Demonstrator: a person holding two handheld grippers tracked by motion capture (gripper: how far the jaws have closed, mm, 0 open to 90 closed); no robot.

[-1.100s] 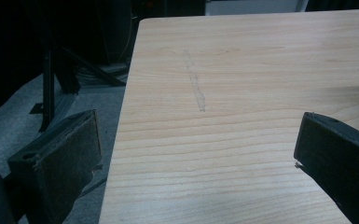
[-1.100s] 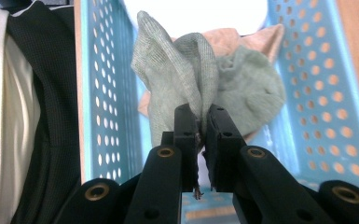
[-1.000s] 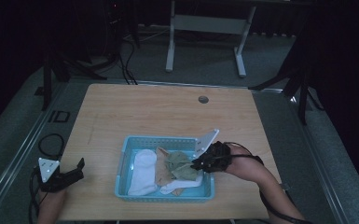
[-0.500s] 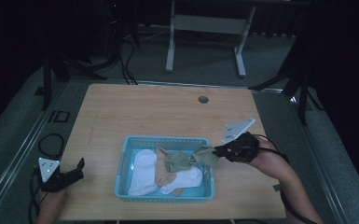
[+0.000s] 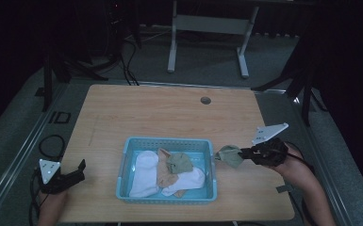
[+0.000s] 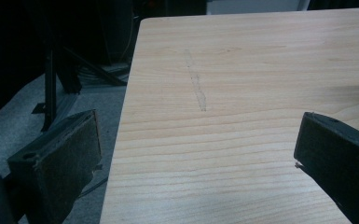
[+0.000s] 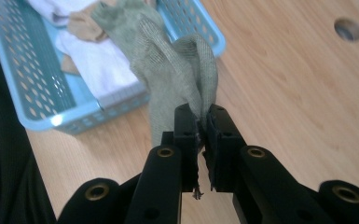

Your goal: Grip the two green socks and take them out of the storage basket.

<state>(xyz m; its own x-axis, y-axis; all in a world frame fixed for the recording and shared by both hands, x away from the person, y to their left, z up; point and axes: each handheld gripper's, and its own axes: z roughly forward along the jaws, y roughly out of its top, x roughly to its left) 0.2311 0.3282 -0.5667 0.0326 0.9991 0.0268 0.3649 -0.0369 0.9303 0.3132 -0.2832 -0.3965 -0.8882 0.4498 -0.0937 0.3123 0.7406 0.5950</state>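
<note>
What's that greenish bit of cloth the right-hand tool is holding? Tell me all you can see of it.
It looks like a sock: the olive-green knitted sock, soft, finely ribbed, crumpled and folded. The right gripper pinches a fold between its shut black jaws. It hangs just outside the right wall of the light blue plastic basket, over the wooden table, apart from the clothes inside.

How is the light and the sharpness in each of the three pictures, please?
High view: dim, the room behind nearly black, the table softly lit, details slightly soft. Left gripper view: wood grain fairly sharp, the near jaws blurred, floor at left dark. Right gripper view: bright and sharp on the green sock and jaws, the blue basket behind slightly soft.
</note>
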